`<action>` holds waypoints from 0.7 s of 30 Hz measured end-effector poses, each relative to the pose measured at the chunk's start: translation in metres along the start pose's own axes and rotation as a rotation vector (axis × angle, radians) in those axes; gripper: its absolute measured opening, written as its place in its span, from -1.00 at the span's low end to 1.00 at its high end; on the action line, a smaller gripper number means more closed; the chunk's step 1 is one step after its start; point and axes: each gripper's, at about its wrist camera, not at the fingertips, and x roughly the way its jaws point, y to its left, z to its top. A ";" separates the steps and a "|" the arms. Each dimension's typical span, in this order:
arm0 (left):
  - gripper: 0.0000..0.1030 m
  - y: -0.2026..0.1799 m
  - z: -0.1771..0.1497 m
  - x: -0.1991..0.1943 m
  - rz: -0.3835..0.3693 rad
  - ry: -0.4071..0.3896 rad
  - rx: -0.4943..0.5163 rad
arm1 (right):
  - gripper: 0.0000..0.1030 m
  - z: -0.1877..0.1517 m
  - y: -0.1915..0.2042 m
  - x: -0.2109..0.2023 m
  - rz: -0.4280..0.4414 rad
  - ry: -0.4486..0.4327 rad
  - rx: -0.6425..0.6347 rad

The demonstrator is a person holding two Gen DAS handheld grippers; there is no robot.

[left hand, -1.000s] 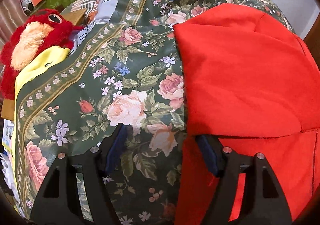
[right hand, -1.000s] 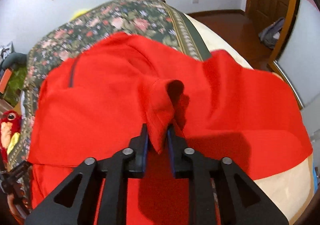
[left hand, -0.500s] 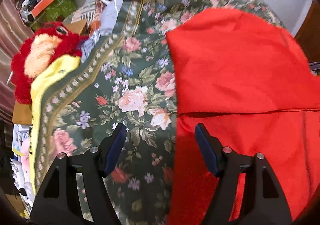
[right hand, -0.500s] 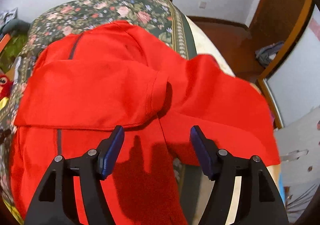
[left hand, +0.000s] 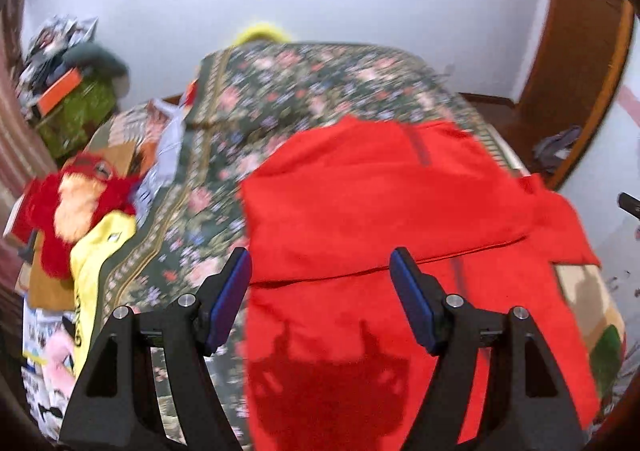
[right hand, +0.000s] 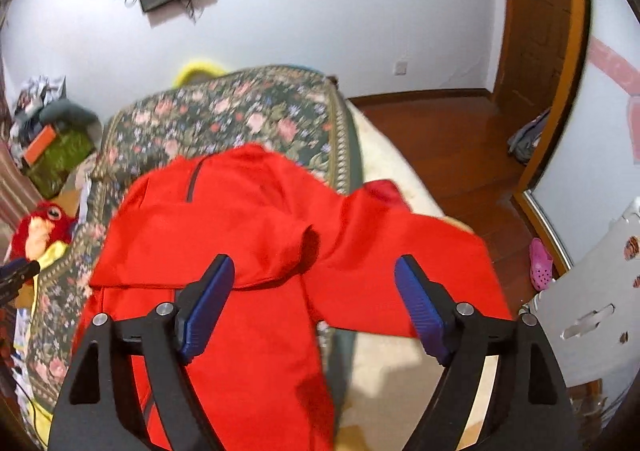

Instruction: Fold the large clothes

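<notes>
A large red garment (left hand: 384, 211) lies on a bed with a dark floral cover (left hand: 280, 91). Its upper part is folded down over the body, and one sleeve spreads to the right (right hand: 420, 251). It also shows in the right wrist view (right hand: 224, 219). My left gripper (left hand: 320, 279) is open and empty, held above the fold's left part. My right gripper (right hand: 312, 283) is open and empty, above the folded edge near the sleeve.
A red plush toy (left hand: 76, 203) and yellow cloth (left hand: 96, 247) lie at the bed's left edge. Cluttered boxes (left hand: 68, 91) stand at the far left. A cream blanket (right hand: 400, 371), wooden floor (right hand: 452, 139), a white plastic chair (right hand: 600, 291) and a pink shoe (right hand: 540, 259) are on the right.
My right gripper opened and let go of the red fabric fold. Both grippers pulled back and rose, so more of the bed and room shows.
</notes>
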 end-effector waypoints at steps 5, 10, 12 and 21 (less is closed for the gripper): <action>0.38 -0.051 0.006 -0.007 -0.071 -0.032 0.064 | 0.56 -0.007 -0.040 -0.004 -0.028 0.006 0.070; 0.38 -0.093 0.004 0.014 -0.122 0.002 0.113 | 0.56 -0.026 -0.091 0.008 -0.039 0.071 0.215; 0.38 -0.108 0.001 0.028 -0.135 0.029 0.122 | 0.56 -0.037 -0.112 0.019 -0.031 0.115 0.292; 0.38 -0.136 -0.018 0.079 -0.177 0.145 0.115 | 0.56 -0.078 -0.181 0.079 0.040 0.284 0.623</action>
